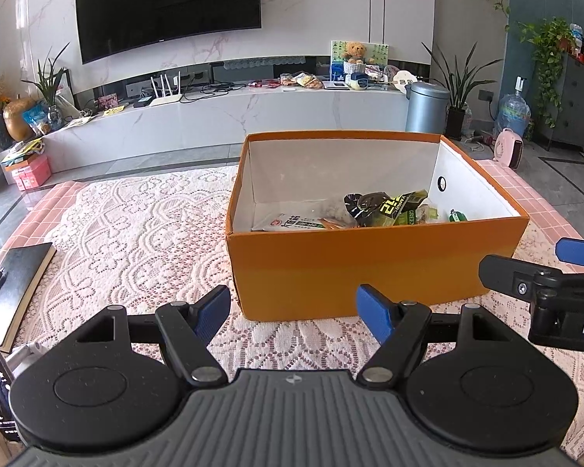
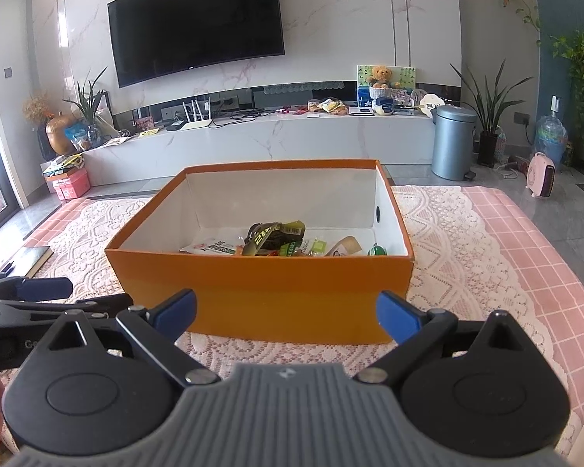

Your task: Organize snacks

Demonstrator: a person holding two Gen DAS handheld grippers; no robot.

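Note:
An open orange box [image 1: 370,268] with white inner walls stands on the lace-covered table; it also shows in the right wrist view [image 2: 292,292]. Several snack packets [image 1: 385,208] lie on its floor, among them a dark packet with yellow print [image 2: 272,237] and a white flat packet [image 1: 288,223]. My left gripper [image 1: 294,313] is open and empty, just in front of the box's near wall. My right gripper [image 2: 286,313] is open and empty, also in front of the box. Each gripper shows at the edge of the other's view.
A lace cloth [image 1: 136,241] over a pink checked cover lies on the table. A black notebook [image 1: 15,292] lies at the left edge. Behind are a TV wall, a white console with clutter, a grey bin [image 2: 453,140] and plants.

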